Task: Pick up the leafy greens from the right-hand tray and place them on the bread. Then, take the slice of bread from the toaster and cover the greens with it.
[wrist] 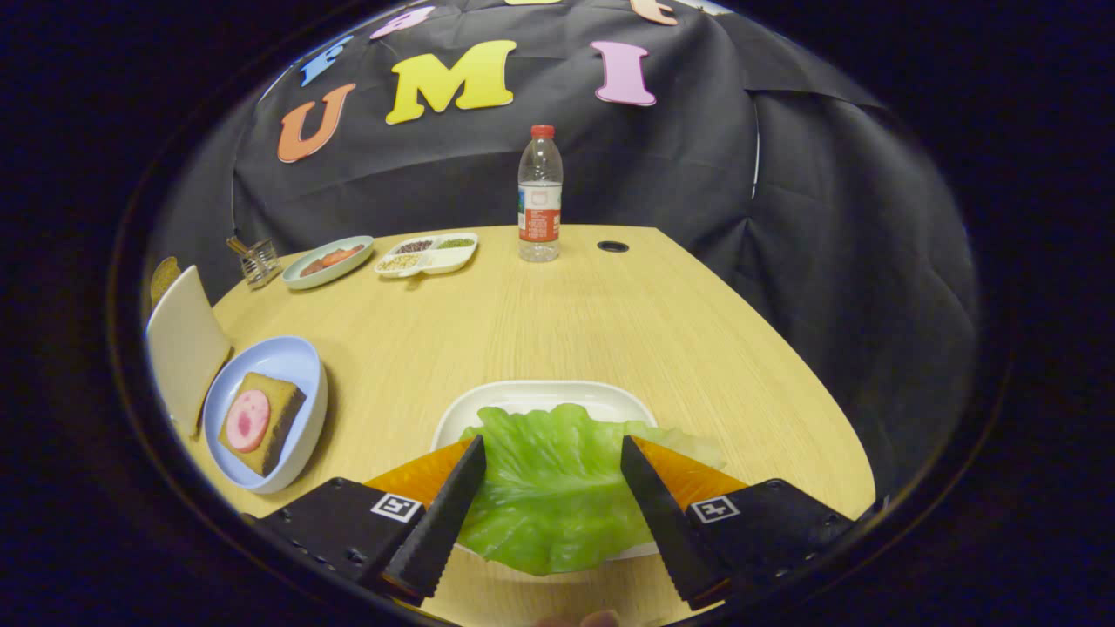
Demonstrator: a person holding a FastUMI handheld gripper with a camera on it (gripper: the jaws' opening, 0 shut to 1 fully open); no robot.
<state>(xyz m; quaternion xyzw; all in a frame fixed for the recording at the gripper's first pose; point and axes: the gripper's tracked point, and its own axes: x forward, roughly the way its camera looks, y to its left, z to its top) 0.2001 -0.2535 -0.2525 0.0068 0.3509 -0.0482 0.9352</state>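
Observation:
A green lettuce leaf (549, 496) lies on a white tray (540, 396), its near end hanging over the tray's front edge. My gripper (551, 442) is open and low over the tray, with the middle of the leaf between the two fingers and the leaf's right edge reaching past the right finger. To the left, a blue plate (300, 361) carries a brown slice of bread (277, 418) topped with a round pink slice of meat (248, 420). Beyond the plate stands a white toaster (183, 344) with a brown bread slice (163, 279) sticking out of its top.
A water bottle (540, 196) stands at the table's far side beside a dark cable hole (612, 246). At the far left are a divided white dish (427, 254) of grains, a pale plate (327, 261) of food and a small metal holder (258, 259). The table edge runs along the right.

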